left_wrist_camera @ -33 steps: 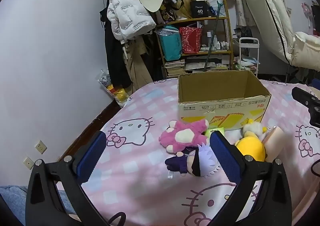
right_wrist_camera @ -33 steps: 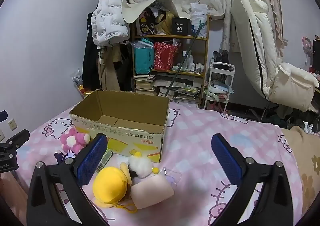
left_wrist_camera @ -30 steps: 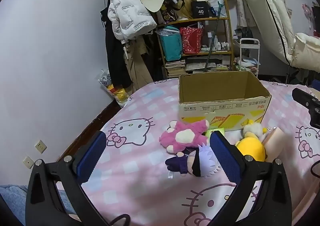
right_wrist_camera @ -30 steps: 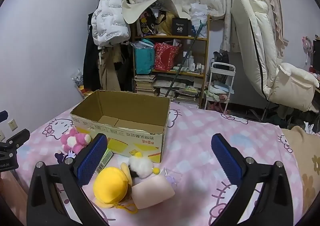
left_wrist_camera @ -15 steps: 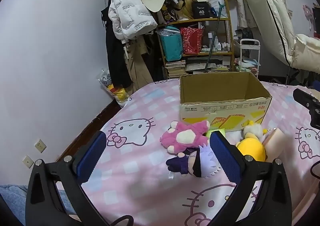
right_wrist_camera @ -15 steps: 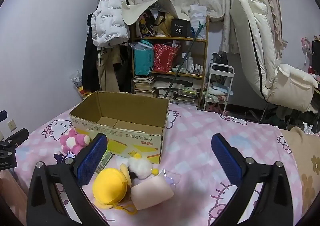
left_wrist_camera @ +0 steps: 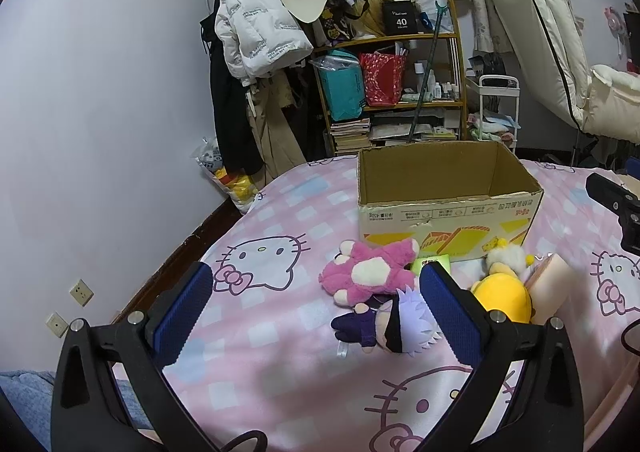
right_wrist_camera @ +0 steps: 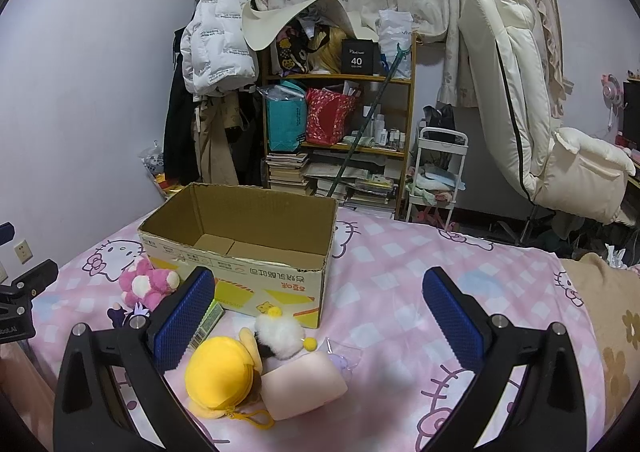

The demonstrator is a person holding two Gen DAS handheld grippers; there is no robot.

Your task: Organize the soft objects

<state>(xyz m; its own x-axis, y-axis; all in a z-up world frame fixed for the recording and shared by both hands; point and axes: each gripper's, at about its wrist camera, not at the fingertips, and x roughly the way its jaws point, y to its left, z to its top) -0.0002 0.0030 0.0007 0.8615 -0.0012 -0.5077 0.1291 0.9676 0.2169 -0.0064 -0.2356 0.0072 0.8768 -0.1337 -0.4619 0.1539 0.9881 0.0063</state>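
— Pink-checked bedding covered the bed [left_wrist_camera: 280,352]. What lay on it?

— An open cardboard box [left_wrist_camera: 448,212] sat toward the far edge of the bed, nothing visible inside it [right_wrist_camera: 240,248]. Just before its near wall lay the soft objects: a pink plush [left_wrist_camera: 370,272], a purple-haired doll [left_wrist_camera: 394,326] touching it on the near side, a yellow plush [right_wrist_camera: 222,374], a white fluffy toy [right_wrist_camera: 280,332] and a pale pink cushion [right_wrist_camera: 304,382] pressed against the yellow one.

— And the grippers?

— The left gripper [left_wrist_camera: 316,316] hovered above the bedding with its jaws spread wide, holding nothing; the doll showed just inside its right finger. The right gripper [right_wrist_camera: 318,316] was likewise spread wide and unloaded, with the yellow plush near its left finger.

— Behind the bed?

— A cluttered shelf [right_wrist_camera: 340,148], a white jacket [left_wrist_camera: 256,32] and a cream chair [right_wrist_camera: 520,112].
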